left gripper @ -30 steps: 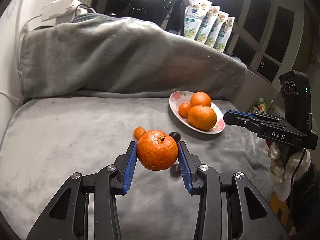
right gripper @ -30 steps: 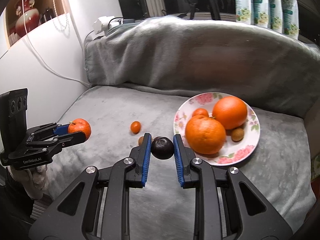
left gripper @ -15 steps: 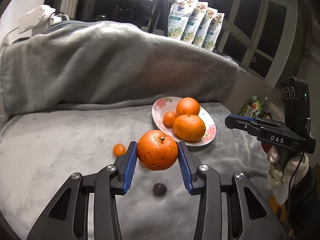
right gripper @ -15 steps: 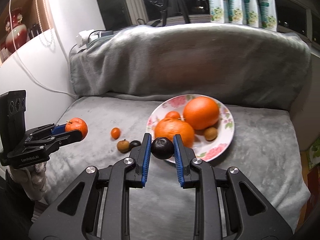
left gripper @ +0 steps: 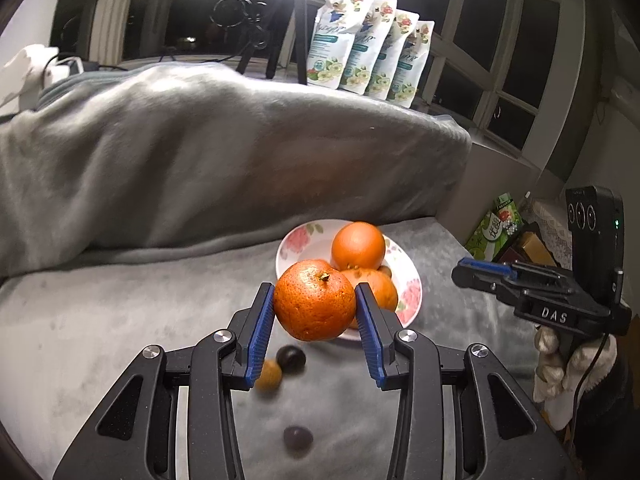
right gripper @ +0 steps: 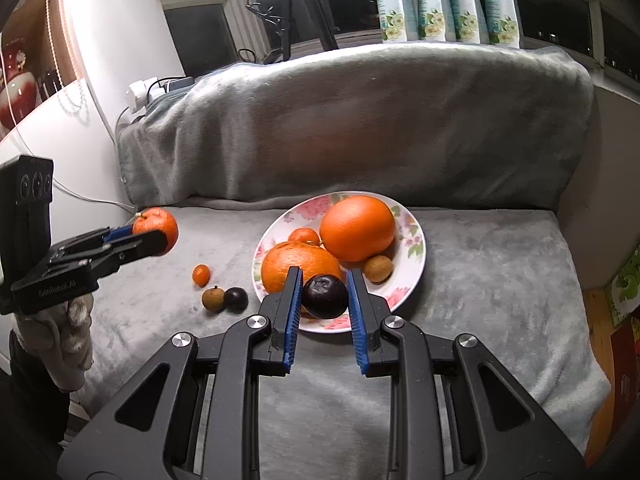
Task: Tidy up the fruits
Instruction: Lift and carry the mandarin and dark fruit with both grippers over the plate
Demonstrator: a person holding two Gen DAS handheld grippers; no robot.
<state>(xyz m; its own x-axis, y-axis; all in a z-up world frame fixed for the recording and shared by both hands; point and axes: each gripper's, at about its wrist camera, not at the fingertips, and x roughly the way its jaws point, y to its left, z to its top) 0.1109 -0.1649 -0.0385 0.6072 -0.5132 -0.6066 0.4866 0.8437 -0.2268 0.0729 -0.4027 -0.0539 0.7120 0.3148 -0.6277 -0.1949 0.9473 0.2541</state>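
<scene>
Nearby, three loose small fruits (right gripper: 224, 294) beside the plate (right gripper: 416, 240); left fingers (left gripper: 316, 306) clamping a tangerine (left gripper: 314, 300), right fingers (right gripper: 323, 298) a plum (right gripper: 324, 296).

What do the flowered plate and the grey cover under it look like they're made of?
The plate: probably glazed ceramic, though melamine is possible; its white rim is glossy, with printed pink flowers. The grey cover: soft plush fabric like fleece, matte, with a brushed nap and draped folds.
</scene>
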